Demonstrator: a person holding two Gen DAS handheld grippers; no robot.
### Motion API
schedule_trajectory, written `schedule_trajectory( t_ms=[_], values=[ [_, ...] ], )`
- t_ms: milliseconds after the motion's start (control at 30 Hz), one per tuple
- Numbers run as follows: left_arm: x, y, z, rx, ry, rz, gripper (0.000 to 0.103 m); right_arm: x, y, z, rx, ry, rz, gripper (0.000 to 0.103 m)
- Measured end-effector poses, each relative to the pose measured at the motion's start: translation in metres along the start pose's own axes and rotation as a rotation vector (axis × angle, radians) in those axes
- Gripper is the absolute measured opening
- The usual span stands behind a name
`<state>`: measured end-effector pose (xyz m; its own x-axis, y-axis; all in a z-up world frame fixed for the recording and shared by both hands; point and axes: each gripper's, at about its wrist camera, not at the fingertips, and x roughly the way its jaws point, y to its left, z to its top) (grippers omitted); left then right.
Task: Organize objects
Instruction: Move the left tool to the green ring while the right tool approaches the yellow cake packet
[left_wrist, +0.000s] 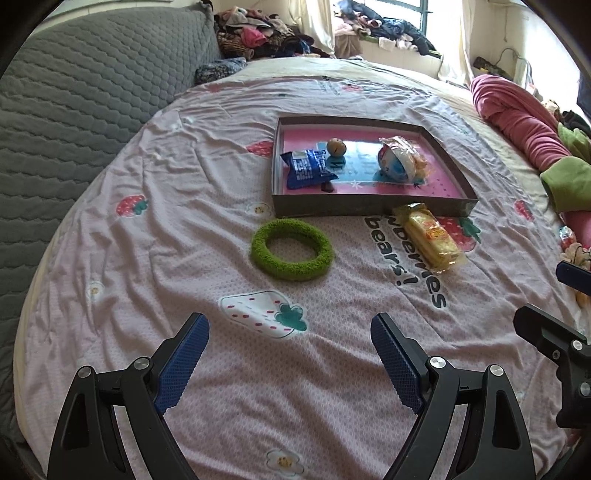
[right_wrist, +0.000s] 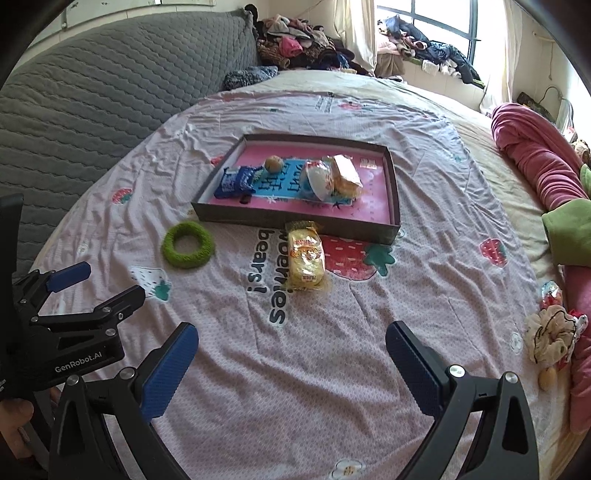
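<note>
Green ring (left_wrist: 292, 248) lies flat on the bed sheet (left_wrist: 147, 258), just near-left of the shallow box (left_wrist: 373, 212); the yellow snack pack (left_wrist: 428, 238) lies to its right, far end touching the box's near wall. Ring looks fuzzy, soft and light (judging by the plush surface), so pinch across one side of the band. Snack pack is crinkly film, probably slippery and crushable; take it across the narrow middle, gently. Left tool (left_wrist: 290, 356) spread wide, nothing between the pads; right tool (right_wrist: 291, 367) likewise spread and empty. Both hover over bare sheet, well short of either item. Inside the box: blue packet (left_wrist: 306, 168), a small round thing (left_wrist: 335, 147), wrapped bun-like pack (left_wrist: 402, 158). Small dark piece by the blue packet too small to tell. Sheet lettering partly covered by the snack pack.
</note>
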<state>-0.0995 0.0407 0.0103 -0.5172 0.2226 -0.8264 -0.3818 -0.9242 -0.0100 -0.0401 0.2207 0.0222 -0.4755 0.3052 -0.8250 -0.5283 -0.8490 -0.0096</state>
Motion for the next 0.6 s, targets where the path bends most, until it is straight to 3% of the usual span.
schedule_trajectory(
  t_ms=[600],
  values=[
    [0.049, 0.000, 0.020, -0.015, 0.016, -0.012, 0.090, 0.053, -0.011, 0.017, 0.016, 0.041, -0.002, 0.102]
  ],
)
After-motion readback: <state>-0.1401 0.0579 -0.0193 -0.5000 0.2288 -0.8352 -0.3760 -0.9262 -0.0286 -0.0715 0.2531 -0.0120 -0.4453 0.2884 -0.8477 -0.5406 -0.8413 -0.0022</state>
